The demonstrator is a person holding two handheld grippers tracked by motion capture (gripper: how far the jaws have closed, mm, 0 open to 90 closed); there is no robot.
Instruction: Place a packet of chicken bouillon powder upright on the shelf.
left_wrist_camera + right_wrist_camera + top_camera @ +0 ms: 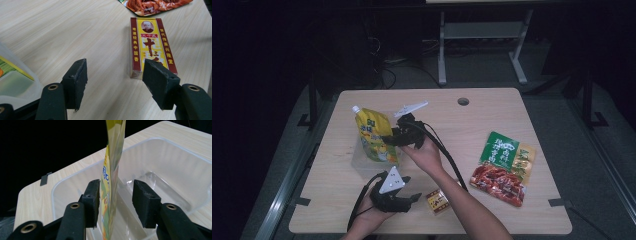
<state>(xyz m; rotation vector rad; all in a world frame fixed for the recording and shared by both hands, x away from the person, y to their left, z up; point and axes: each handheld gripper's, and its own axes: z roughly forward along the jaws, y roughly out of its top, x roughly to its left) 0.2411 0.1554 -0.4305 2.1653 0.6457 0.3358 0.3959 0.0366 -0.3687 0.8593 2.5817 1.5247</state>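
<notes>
Clearly the right gripper had its jaws apart around the yellow pouch: in the right gripper view one pad lay against the pouch's face while the other stood off it, so nothing was clamped. The pouch stood on edge inside the clear tub, which sat at about nine o'clock from the table's middle in the high view. The left gripper, low at six o'clock, also had its jaws spread, with nothing between them. Its own view showed the small yellow-and-red box lying flat just past the fingertips, slightly toward the right pad. Farther out, at three o'clock, lay the green packet and the red packet, touching each other.

The risks, as I judge them: the tall, floppy pouch, freed of its grip, could lean and tip over the tub's rim, or be dragged along if the touching pad caught it as the hand pulled away. The left jaws were off-centre to the box, so closing there might nudge it aside rather than grip it.
</notes>
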